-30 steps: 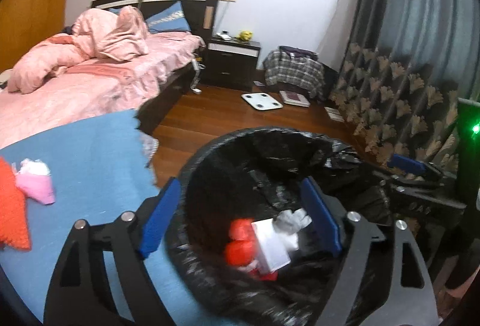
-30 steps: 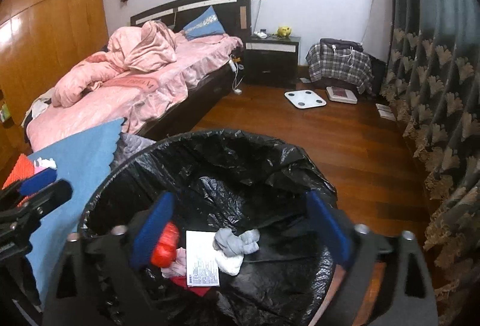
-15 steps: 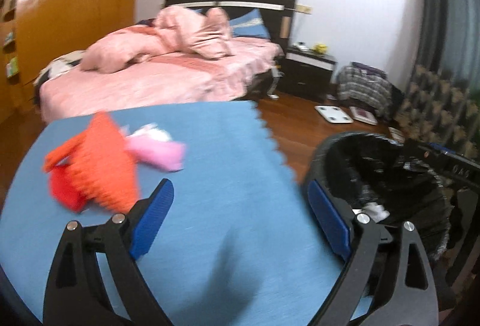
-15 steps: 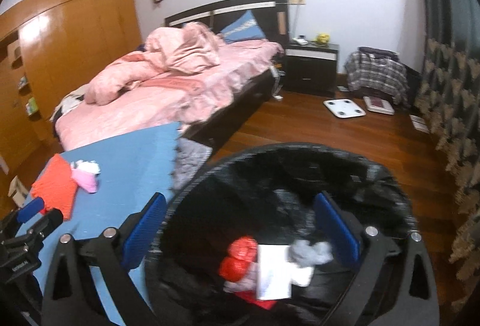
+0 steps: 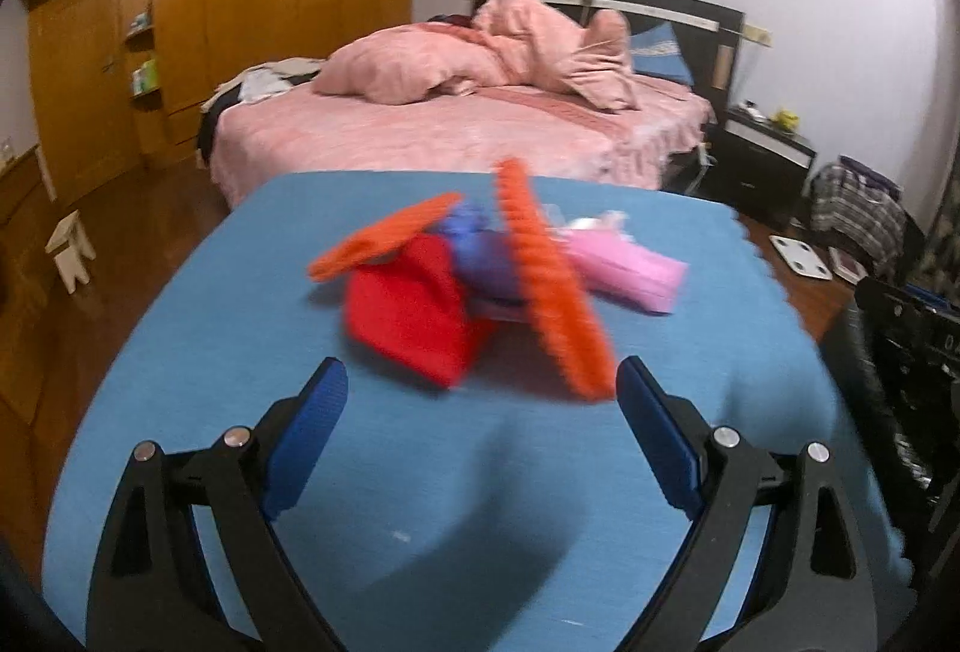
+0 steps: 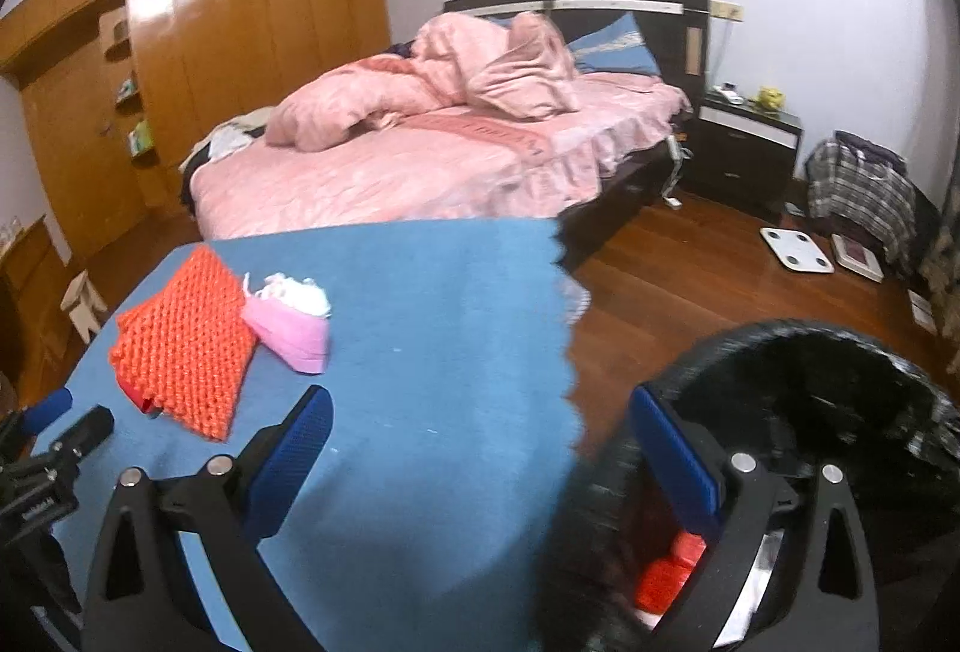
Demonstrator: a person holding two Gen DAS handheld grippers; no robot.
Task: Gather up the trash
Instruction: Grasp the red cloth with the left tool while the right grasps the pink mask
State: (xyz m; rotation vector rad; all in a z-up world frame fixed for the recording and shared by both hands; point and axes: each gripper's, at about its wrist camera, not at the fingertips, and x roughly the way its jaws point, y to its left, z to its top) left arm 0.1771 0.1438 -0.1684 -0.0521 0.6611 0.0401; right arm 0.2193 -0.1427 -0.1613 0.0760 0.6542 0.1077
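A heap of trash lies on the blue-covered table (image 5: pixel 480 502): orange foam netting (image 5: pixel 546 286), a red piece (image 5: pixel 414 316), a purple piece (image 5: pixel 480 256) and a pink pouch (image 5: pixel 624 271) with white tissue. My left gripper (image 5: pixel 480 391) is open and empty, just short of the heap. My right gripper (image 6: pixel 480 409) is open too, straddling the table edge and the black-bagged bin (image 6: pixel 780 337). Red trash (image 6: pixel 666 574) lies inside the bin. The orange netting (image 6: pixel 180 340) and pink pouch (image 6: pixel 288 334) sit left of and beyond the right gripper.
A pink bed (image 5: pixel 480 135) stands right behind the table, with a wooden wardrobe (image 5: pixel 240 21) to the left. A small stool (image 5: pixel 69 256) is on the floor at left. A nightstand (image 6: pixel 744 153), a white scale (image 6: pixel 795 250) and plaid cloth are far right.
Both grippers have swung left from above the bin to above the blue table. The trash heap now sits straight ahead of the left gripper, and the bin has slid to the right.
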